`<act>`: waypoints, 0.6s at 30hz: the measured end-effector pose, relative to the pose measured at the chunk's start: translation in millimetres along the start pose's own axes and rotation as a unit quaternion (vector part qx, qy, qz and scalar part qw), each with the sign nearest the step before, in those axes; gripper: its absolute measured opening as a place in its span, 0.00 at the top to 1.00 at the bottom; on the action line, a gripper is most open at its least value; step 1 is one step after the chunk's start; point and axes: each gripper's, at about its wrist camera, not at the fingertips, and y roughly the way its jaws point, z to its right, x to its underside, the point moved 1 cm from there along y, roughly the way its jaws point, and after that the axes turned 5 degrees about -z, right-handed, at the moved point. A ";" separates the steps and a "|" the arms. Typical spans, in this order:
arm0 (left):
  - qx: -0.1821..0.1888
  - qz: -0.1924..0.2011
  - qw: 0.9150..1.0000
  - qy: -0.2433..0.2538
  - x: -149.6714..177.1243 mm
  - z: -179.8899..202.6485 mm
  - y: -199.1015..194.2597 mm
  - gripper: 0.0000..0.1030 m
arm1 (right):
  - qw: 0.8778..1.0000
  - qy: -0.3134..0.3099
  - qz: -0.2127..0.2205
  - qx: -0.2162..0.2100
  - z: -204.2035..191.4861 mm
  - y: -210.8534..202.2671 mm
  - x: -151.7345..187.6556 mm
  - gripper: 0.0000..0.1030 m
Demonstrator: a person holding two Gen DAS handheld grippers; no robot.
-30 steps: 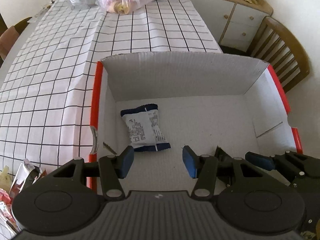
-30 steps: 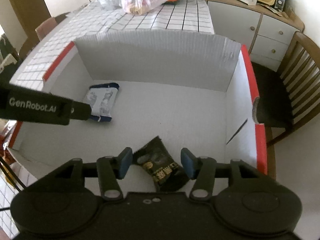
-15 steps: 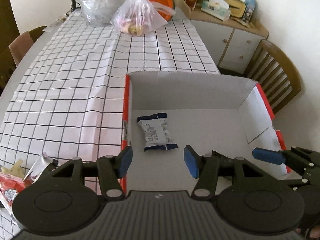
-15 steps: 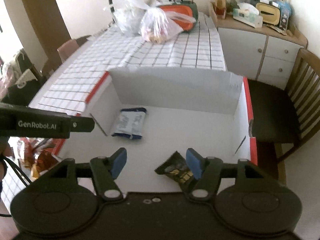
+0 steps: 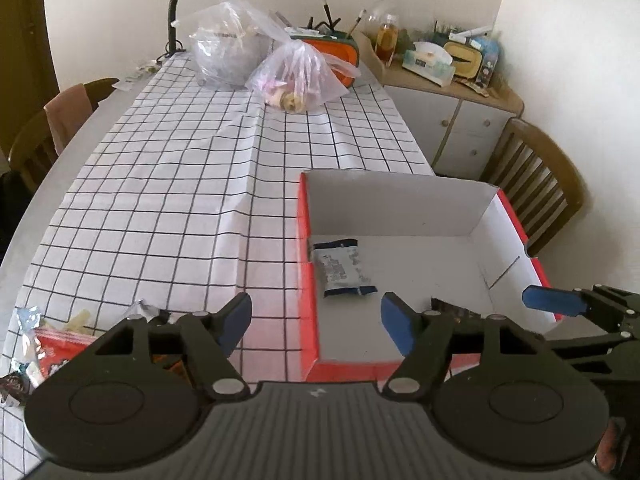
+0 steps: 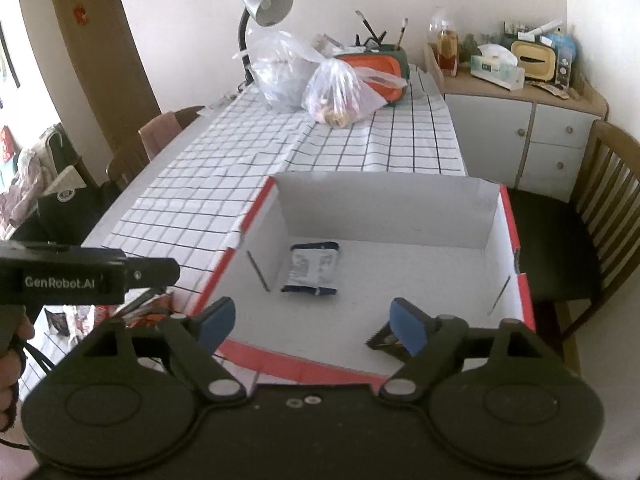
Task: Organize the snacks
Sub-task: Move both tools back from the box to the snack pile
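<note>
A white cardboard box with red rims (image 5: pixel 306 280) (image 6: pixel 514 240) stands on the checked tablecloth. Inside lie a blue-and-white snack packet (image 5: pixel 344 268) (image 6: pixel 314 268) and a dark snack packet (image 6: pixel 384 340) (image 5: pixel 456 312), partly hidden behind my fingers. My left gripper (image 5: pixel 316 320) is open and empty, raised above the box's near left edge. My right gripper (image 6: pixel 310 322) is open and empty, raised above the box's near edge. A pile of loose snack packets (image 5: pixel 44 340) (image 6: pixel 136 312) lies on the cloth left of the box.
Two filled plastic bags (image 5: pixel 296 76) (image 6: pixel 340 88), an orange-and-green case (image 6: pixel 376 64) and a desk lamp (image 6: pixel 264 4) stand at the table's far end. A wooden chair (image 5: pixel 536 192) (image 6: pixel 600 216) and a cabinet (image 6: pixel 528 132) are to the right of the box. Another chair (image 5: pixel 52 120) stands far left.
Both grippers have lifted up and drawn back out of the box, staying open. The dark packet, earlier between my right fingers, now lies on the box floor.
</note>
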 end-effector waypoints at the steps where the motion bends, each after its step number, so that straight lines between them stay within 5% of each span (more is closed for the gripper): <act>1: 0.001 0.002 1.000 -0.002 3.2 -5.6 -3.6 0.30 | 1.000 0.000 0.003 -0.001 -5.2 -1.8 1.7 0.14; 10: 0.009 0.027 0.999 -0.015 29.2 -63.4 -36.0 0.26 | 0.999 -0.029 0.034 -0.002 -71.1 -13.3 18.5 0.01; 18: 0.014 0.031 0.999 -0.038 53.6 -133.1 -61.2 0.24 | 0.999 -0.040 0.030 -0.011 -135.1 0.3 34.1 0.01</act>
